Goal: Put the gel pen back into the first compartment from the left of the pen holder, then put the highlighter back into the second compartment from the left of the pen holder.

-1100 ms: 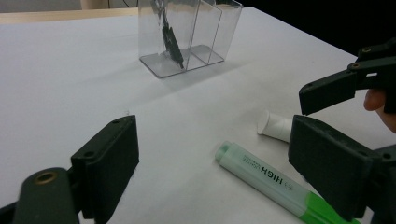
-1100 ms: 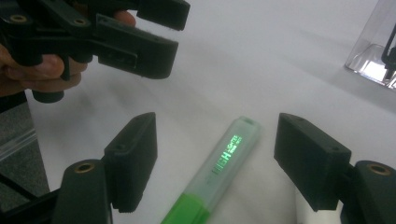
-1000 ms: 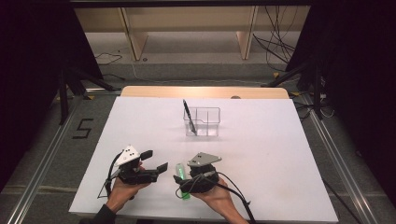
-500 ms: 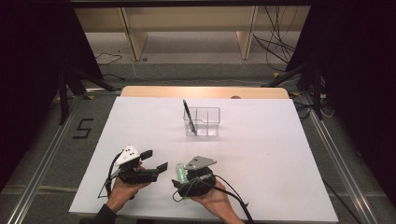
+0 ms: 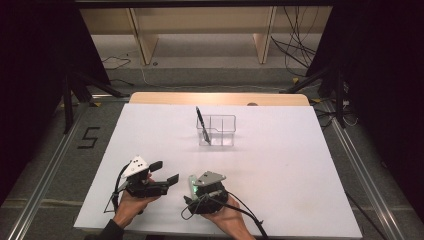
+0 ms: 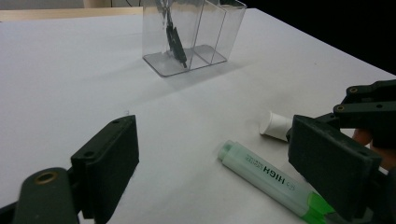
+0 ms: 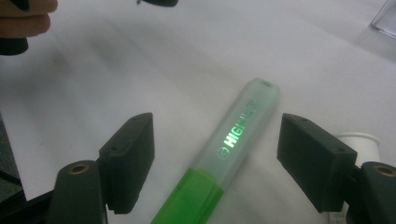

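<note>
The green highlighter (image 7: 236, 149) lies flat on the white counter (image 5: 300, 165), capped, its translucent cap pointing toward one o'clock in the right gripper view, the bright green barrel toward seven, lettering facing up.

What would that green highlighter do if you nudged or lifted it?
The highlighter lies flat on the white table, and its body looks rounded, so a sideways nudge might roll it. It looks like smooth, rigid plastic: probably stiff and light, perhaps a bit slippery. The right tongs stand open on either side of it without touching, so a grip across the barrel seems feasible.
</note>
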### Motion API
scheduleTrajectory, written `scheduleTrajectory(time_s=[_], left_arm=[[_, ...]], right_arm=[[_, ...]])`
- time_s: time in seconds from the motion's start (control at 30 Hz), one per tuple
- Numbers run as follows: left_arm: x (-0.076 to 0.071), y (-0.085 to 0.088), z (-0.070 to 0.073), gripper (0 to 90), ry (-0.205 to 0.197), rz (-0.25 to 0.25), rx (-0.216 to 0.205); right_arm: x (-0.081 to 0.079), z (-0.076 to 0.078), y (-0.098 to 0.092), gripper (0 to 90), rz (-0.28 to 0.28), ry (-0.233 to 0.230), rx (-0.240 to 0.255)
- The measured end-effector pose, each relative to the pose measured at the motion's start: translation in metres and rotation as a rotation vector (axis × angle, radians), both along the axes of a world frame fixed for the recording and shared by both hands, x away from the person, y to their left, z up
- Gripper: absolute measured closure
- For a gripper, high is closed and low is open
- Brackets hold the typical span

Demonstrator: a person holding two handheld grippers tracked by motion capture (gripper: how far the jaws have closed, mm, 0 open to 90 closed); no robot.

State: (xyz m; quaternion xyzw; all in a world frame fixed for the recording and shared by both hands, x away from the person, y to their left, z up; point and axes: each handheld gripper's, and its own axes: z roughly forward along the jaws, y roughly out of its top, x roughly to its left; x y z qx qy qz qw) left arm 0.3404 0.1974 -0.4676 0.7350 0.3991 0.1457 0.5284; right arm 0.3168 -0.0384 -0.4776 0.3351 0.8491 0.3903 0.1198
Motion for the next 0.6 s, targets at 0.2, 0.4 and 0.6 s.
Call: scheduleTrajectory(time_s=[0.2,0.4,0.6], left_arm=[[-0.0002,-0.0004,-0.0001,15.9,-0.002,-0.002,0.002],[-0.0011,-0.0009,0.0004,15.9,-0.004,-0.001,-0.001],[-0.0009,-0.0002,0.0002,15.9,-0.006,-0.001,0.002]], right_arm=[[-0.0014,-0.0051,0.0015,28.3,-0.007,-0.002,-0.021],[-0.0038,-0.0054,0.0019,28.8,-0.018,-0.007,-0.025],[-0.0038,-0.0091,0.0024,29.9,-0.027,-0.002,-0.038]])
